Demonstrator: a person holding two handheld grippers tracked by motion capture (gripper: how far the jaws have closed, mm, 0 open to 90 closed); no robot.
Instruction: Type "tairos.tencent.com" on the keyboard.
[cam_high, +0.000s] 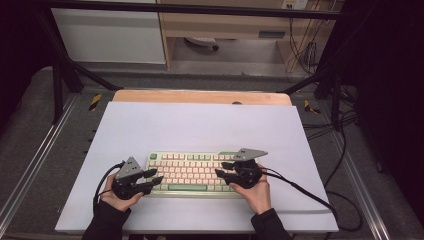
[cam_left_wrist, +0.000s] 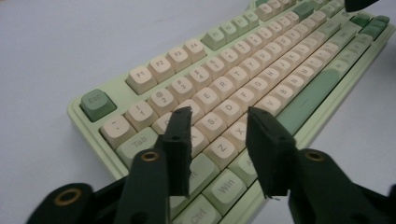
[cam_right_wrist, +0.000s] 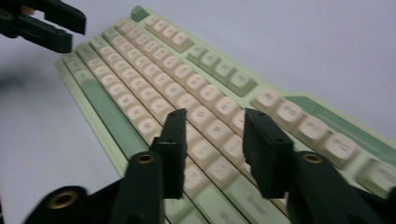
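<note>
Two hands come in from the near edge of the bench (cam_high: 200, 125), each carrying a tool. The left hand (cam_high: 116, 199) rests on the white surface at the near left corner of the keyboard (cam_high: 192, 172); its left tool (cam_high: 155, 179) points right, over the keyboard's left end. In the left gripper view that tool (cam_left_wrist: 219, 135) has its jaws parted with nothing between them, hovering above the letter keys near the Tab and Win keys; contact with the keycaps cannot be confirmed. The right hand (cam_high: 257, 192) sits at the near right corner, and the right tool (cam_high: 222, 169) points left over the right end of the key field. In the right gripper view this tool (cam_right_wrist: 212, 135) likewise stands released, jaws apart and gripping nothing, above the cream keys of the lower rows. The keyboard, pale green with cream and green caps, lies flat on the white sheet, near the front and roughly centred between the hands. Beyond the sheet a strip of wooden bench top (cam_high: 200, 96) shows, then a grey floor (cam_high: 200, 75) and pale cabinets (cam_high: 110, 35).
</note>
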